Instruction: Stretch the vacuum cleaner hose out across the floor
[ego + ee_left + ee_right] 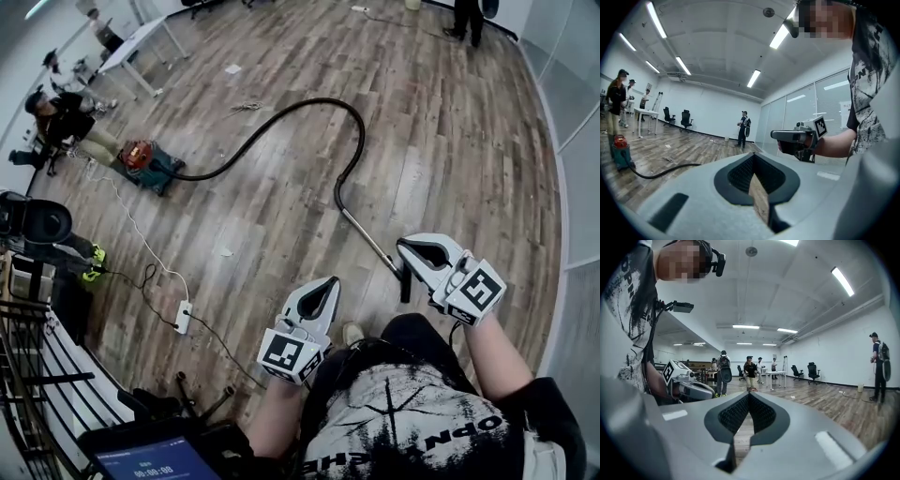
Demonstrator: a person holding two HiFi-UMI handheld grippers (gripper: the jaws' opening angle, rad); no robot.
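In the head view the red and teal vacuum cleaner (150,166) stands on the wooden floor at the left. Its black hose (309,101) arcs away from it and curls back to a metal wand (367,236), which ends in a dark nozzle (405,281) near my feet. My left gripper (330,281) is shut and holds nothing, left of the nozzle. My right gripper (405,246) is also shut and holds nothing, just above the wand's lower end. The left gripper view shows its shut gripper (752,157), the vacuum cleaner (619,152) and the hose (661,171). The right gripper (748,394) points across the room.
A white power strip (183,317) with cables lies on the floor at the lower left. People sit and stand by the vacuum cleaner and a white table (141,42). Another person (466,19) stands far off. A glass wall (577,141) runs along the right, and a dark rack (37,375) stands at the left.
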